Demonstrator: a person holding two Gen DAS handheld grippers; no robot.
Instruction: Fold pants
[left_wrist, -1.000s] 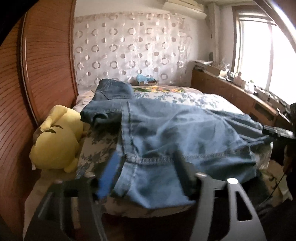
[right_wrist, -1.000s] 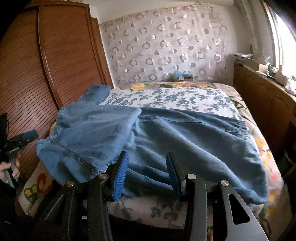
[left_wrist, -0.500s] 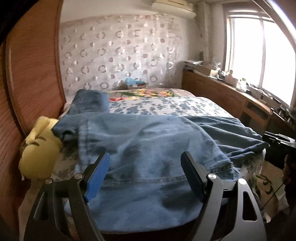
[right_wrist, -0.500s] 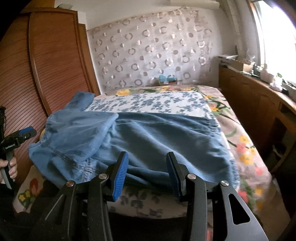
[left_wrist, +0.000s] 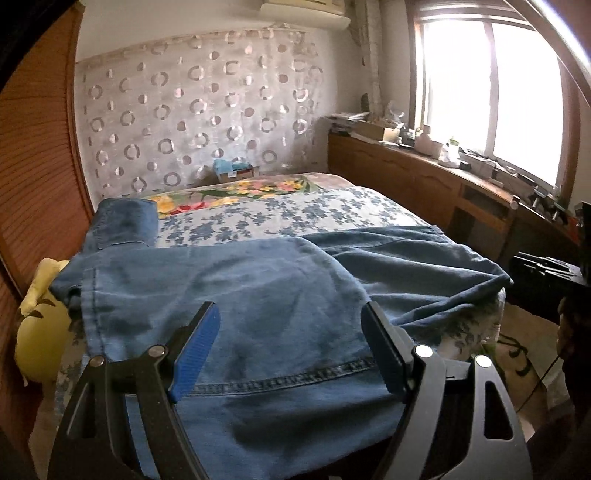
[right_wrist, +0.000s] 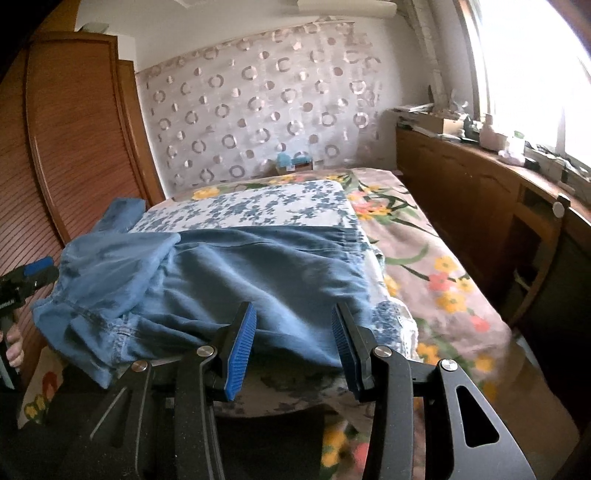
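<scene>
Blue denim pants (left_wrist: 258, 295) lie across the near end of the bed, one part folded over the rest; they also show in the right wrist view (right_wrist: 229, 273). My left gripper (left_wrist: 291, 350) is open and empty, just above the near hem with its stitched seam. My right gripper (right_wrist: 293, 347) is open and empty, at the pants' near edge where it hangs over the mattress. The left gripper also shows at the far left of the right wrist view (right_wrist: 33, 273), held by a hand.
The bed (right_wrist: 436, 266) has a floral cover and a blue-flowered sheet (left_wrist: 280, 214). A yellow plush toy (left_wrist: 37, 343) lies at the bed's left by the wooden wardrobe (right_wrist: 66, 147). A wooden counter (left_wrist: 424, 173) with clutter runs under the window on the right.
My left gripper let go of the pants' hem and pulled back open; the folded part now lies flat. My right gripper drew back and its jaws opened wider.
</scene>
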